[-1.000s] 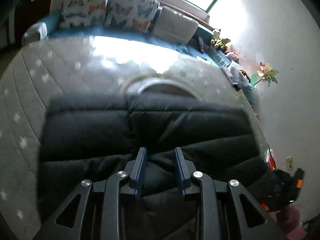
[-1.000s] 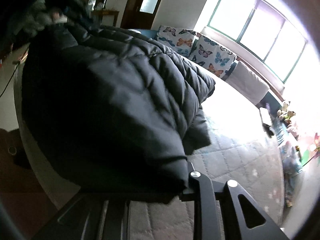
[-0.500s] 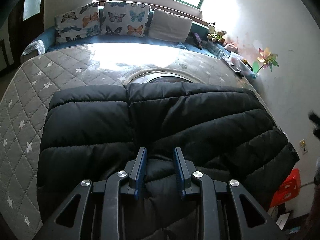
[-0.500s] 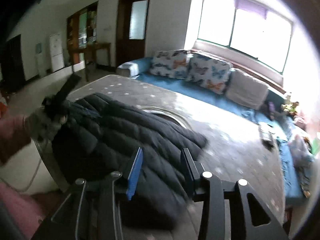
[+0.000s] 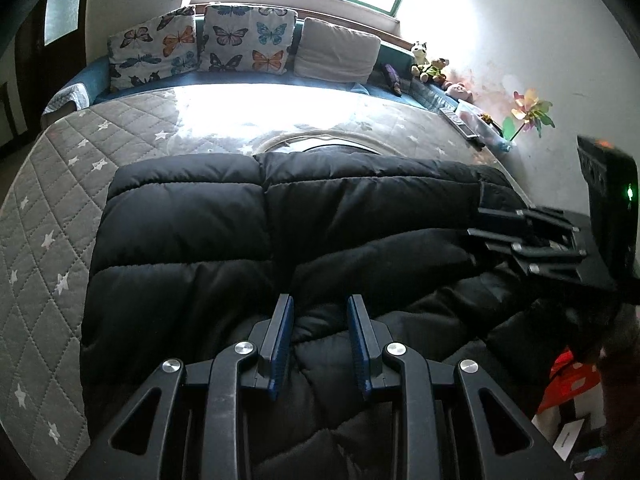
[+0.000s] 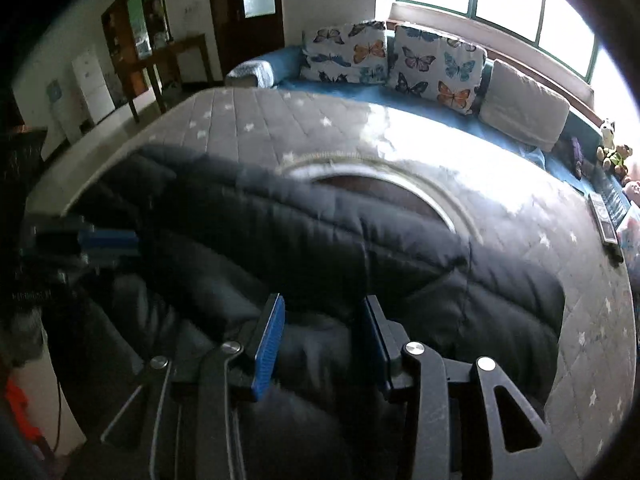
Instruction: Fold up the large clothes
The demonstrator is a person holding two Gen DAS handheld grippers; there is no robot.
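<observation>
A black puffer jacket (image 5: 248, 240) is seen lying across the near part of a grey quilted mattress (image 5: 48, 200), its far edge close to the round ring stitched in the mattress middle and its near part hanging toward the mattress's near edge. The far portion is spread fairly flat, with a straight far edge and a centre seam, so one fold is judged to be already laid. The near portion is bunched in loose ridges, and further folds and smoothing are judged to be left.

The left gripper (image 5: 320, 340) is held over the bunched near part, its jaws set narrow and apart; dark fabric lies below and between them, but no pad is seen pressing on it, so nothing is judged to be held.

The right gripper (image 6: 324, 340) is seen over the jacket's right end, near the right edge of the mattress. Its jaws have just been opening and now stand moderately apart, with jacket fabric behind and below the gap but not pinched by the pads. In the left wrist view the same gripper (image 5: 492, 220) is shown reaching in from the right, just above the jacket's end.

Butterfly cushions (image 5: 248, 40) are lined up along the far side, clear of the work.
</observation>
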